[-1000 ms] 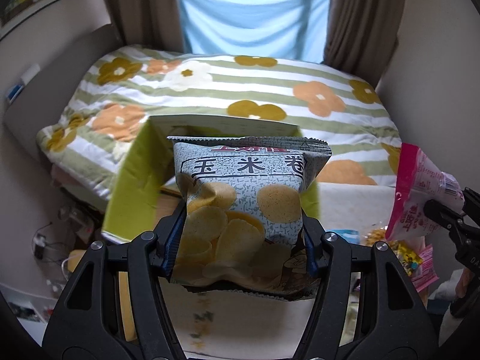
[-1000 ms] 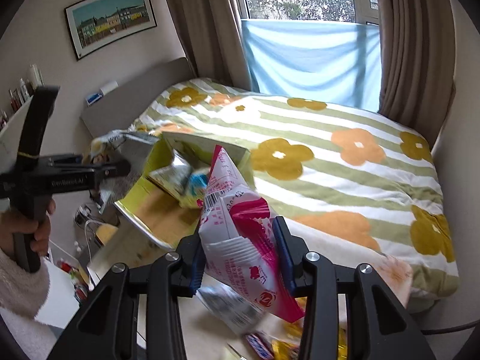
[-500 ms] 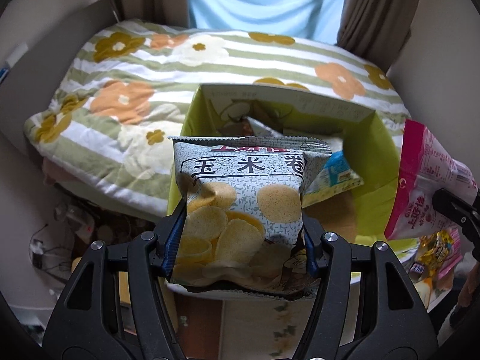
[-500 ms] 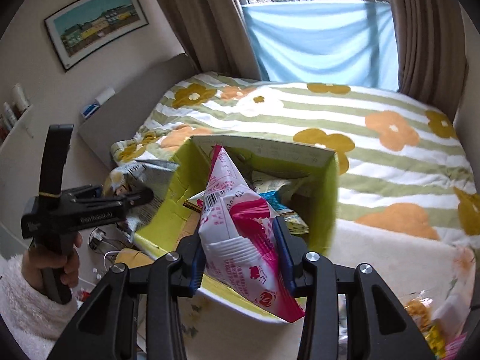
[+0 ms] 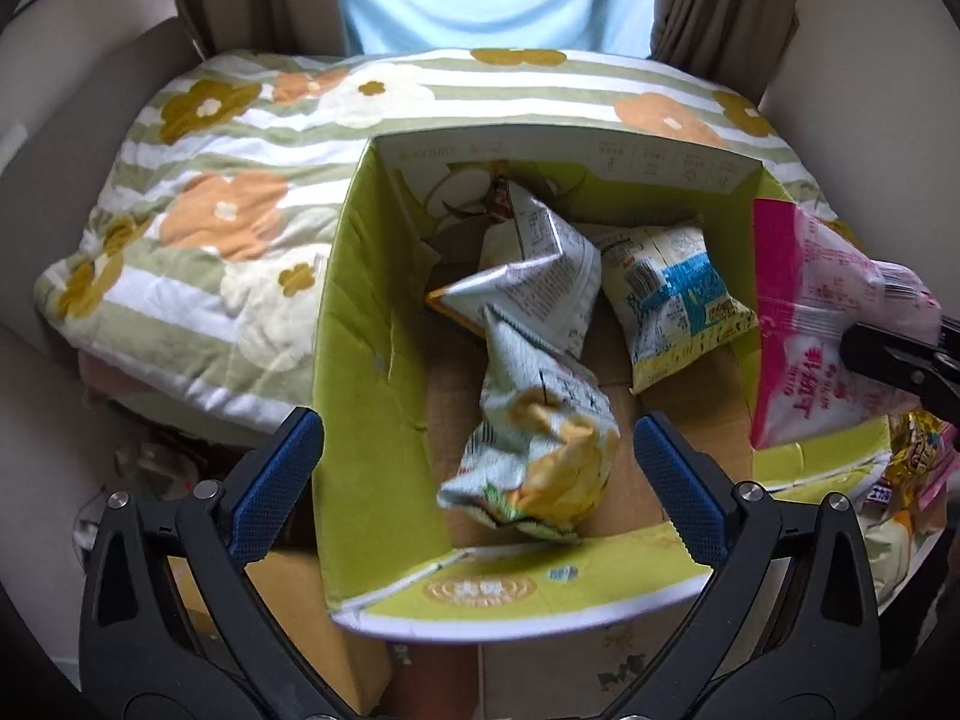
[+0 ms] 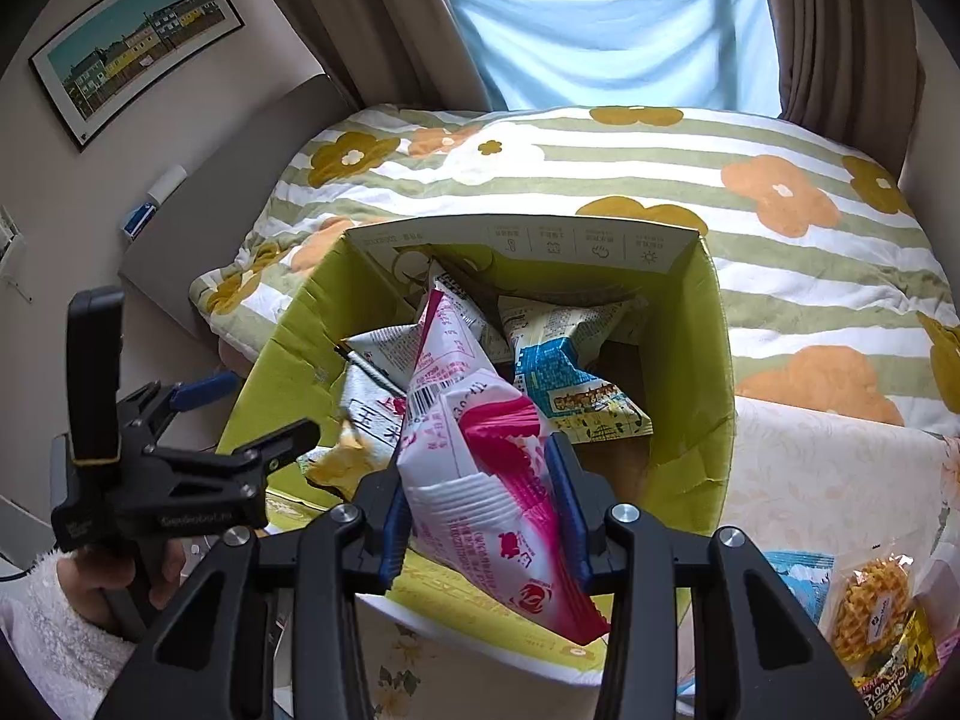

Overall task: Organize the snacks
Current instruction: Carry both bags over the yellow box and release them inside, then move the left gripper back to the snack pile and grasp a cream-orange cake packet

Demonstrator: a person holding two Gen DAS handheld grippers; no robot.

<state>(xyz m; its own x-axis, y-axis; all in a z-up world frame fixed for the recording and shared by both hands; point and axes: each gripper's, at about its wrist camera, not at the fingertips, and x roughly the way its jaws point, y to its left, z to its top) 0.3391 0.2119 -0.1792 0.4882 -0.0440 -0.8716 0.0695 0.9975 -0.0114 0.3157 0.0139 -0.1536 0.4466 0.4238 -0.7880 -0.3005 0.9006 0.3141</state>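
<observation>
The chip bag (image 5: 534, 450), clamped in the left gripper (image 5: 477, 474) half a second ago, now lies blurred inside the green box (image 5: 372, 360), apart from both fingers. The left gripper's jaws are spread wide above the box's near wall. The right gripper (image 6: 480, 510) pinches the pink bag (image 6: 480, 480) between its blue pads, over the box's near right corner. Two more bags lie in the box: a white one (image 5: 534, 282) at centre and a blue one (image 5: 672, 300) to the right. Loose snacks (image 6: 876, 606) sit on the table right of the box.
</observation>
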